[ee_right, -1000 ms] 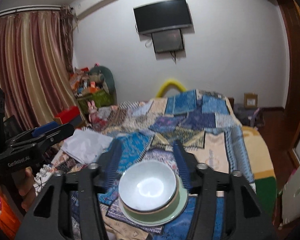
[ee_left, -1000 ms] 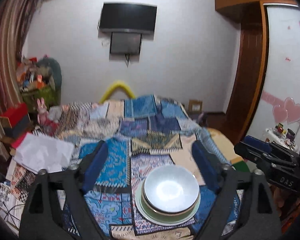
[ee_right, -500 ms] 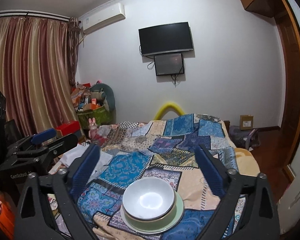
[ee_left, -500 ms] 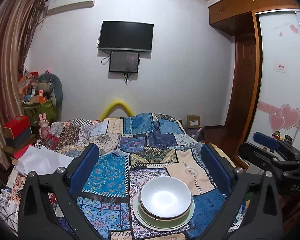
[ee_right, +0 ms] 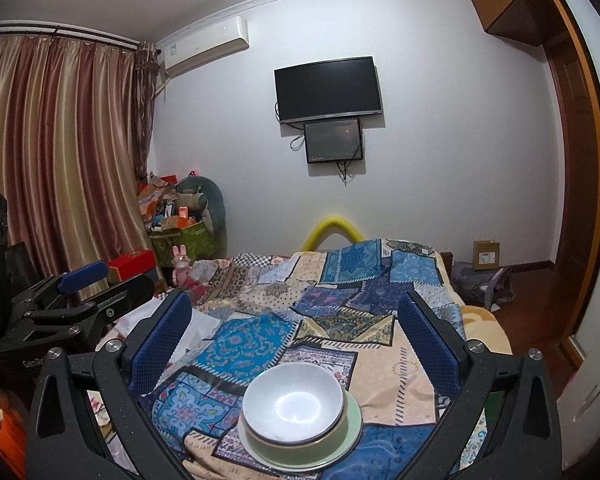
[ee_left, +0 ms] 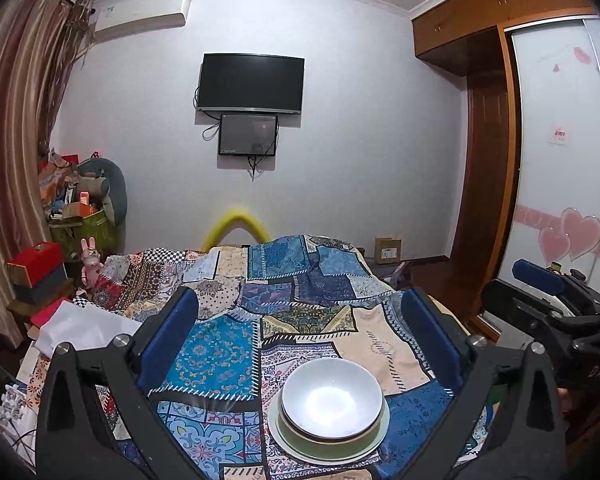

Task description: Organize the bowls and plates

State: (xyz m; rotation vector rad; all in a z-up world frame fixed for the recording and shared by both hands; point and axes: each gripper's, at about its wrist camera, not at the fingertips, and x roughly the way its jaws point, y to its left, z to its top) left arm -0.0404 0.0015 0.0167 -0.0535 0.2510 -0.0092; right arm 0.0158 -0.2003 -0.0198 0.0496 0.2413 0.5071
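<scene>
A white bowl [ee_left: 331, 399] sits nested in a darker bowl on a pale green plate [ee_left: 328, 450], all stacked on the patchwork bedspread [ee_left: 300, 280]. The stack also shows in the right wrist view, white bowl [ee_right: 294, 402] on green plate [ee_right: 350, 436]. My left gripper [ee_left: 300, 320] is open and empty, held above and behind the stack. My right gripper [ee_right: 294, 320] is open and empty too, also raised behind the stack. Each gripper appears at the edge of the other's view, right gripper [ee_left: 548, 300], left gripper [ee_right: 80, 300].
A white sheet of paper [ee_left: 84, 328] lies at the bed's left side. Red boxes [ee_left: 40, 268] and a cluttered green bin [ee_left: 80, 220] stand by the curtain. A wooden wardrobe [ee_left: 492, 184] and a cardboard box [ee_left: 388, 249] are on the right.
Both grippers have lifted and pulled back from the stacked dishes, and the right gripper's fingers have spread wide from around the bowl. The stack has stayed in place on the bed.
</scene>
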